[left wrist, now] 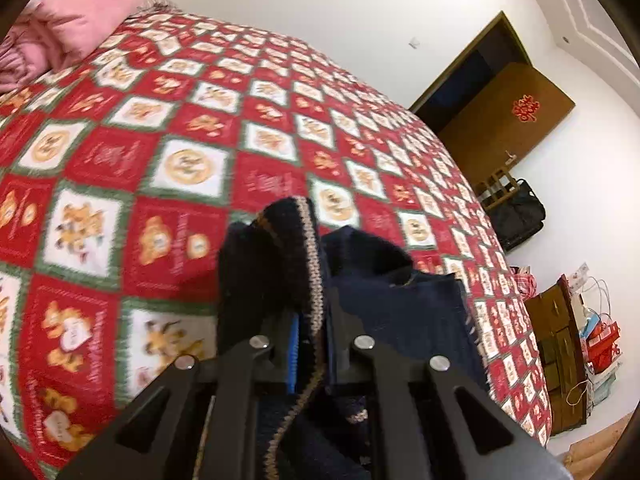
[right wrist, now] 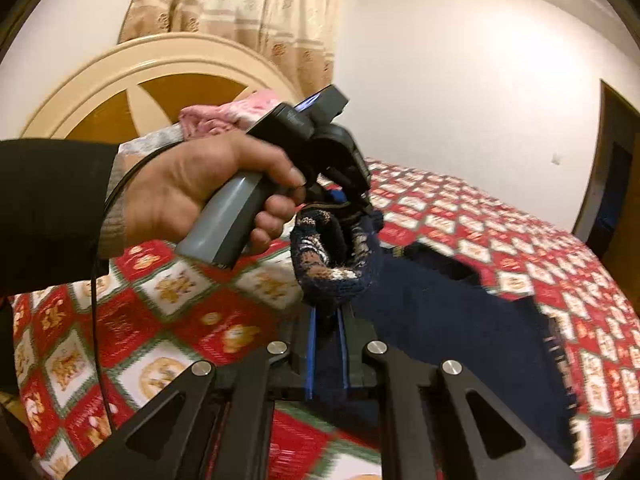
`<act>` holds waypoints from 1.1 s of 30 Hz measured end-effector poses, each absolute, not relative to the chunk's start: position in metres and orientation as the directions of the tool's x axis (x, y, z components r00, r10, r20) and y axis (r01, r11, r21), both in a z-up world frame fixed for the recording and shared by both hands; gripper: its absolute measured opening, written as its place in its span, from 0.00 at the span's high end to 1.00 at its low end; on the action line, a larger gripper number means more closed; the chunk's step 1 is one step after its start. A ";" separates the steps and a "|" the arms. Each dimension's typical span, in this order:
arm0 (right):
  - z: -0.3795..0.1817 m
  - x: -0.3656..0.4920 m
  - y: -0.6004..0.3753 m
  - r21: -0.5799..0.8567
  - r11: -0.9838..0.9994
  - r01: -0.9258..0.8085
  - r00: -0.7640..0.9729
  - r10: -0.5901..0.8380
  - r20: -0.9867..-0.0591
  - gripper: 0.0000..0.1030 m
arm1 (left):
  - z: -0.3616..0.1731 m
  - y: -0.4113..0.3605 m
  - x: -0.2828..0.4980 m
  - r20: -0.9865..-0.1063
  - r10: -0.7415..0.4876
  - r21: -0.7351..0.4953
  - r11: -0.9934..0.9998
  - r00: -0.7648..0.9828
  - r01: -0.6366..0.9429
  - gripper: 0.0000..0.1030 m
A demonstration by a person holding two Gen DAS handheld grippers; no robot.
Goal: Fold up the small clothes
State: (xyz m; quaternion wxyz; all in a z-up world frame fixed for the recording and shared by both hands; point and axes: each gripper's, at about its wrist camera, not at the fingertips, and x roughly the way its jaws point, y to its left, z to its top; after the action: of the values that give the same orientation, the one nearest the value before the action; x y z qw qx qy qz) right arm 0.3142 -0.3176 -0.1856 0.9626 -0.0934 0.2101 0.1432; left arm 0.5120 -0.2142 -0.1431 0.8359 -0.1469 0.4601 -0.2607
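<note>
A small navy knitted sweater (left wrist: 400,312) with a tan patterned hem hangs bunched over the red patchwork bed cover (left wrist: 180,120). My left gripper (left wrist: 310,320) is shut on a fold of its hem, and the cloth hides the fingertips. In the right wrist view my right gripper (right wrist: 326,316) is shut on another part of the patterned edge, its blue pads pressed close together. The sweater (right wrist: 432,304) trails off to the right onto the bed cover (right wrist: 520,240). A hand (right wrist: 192,196) holds the left gripper (right wrist: 352,204) just above and behind the right one, both lifted off the bed.
A pink quilt (left wrist: 68,12) lies at the head of the bed, in front of a round cream headboard (right wrist: 152,80) and a beige curtain (right wrist: 240,8). Beyond the bed's far side are a brown door (left wrist: 504,120), a black bag (left wrist: 518,216) and a wooden cabinet with shopping bags (left wrist: 560,340).
</note>
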 end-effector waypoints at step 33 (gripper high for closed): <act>-0.271 0.290 -0.534 0.069 0.995 -0.068 0.700 0.097 -0.708 0.91 | -0.133 -0.436 0.480 -0.748 -0.591 -0.354 0.740 0.302 0.572 0.82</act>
State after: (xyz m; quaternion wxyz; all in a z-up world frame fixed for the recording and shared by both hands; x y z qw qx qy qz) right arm 0.2904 -0.5339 -0.2712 0.9217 0.0189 0.3849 0.0448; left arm 0.4796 -0.4362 -0.1335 0.8069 -0.0103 0.4679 -0.3604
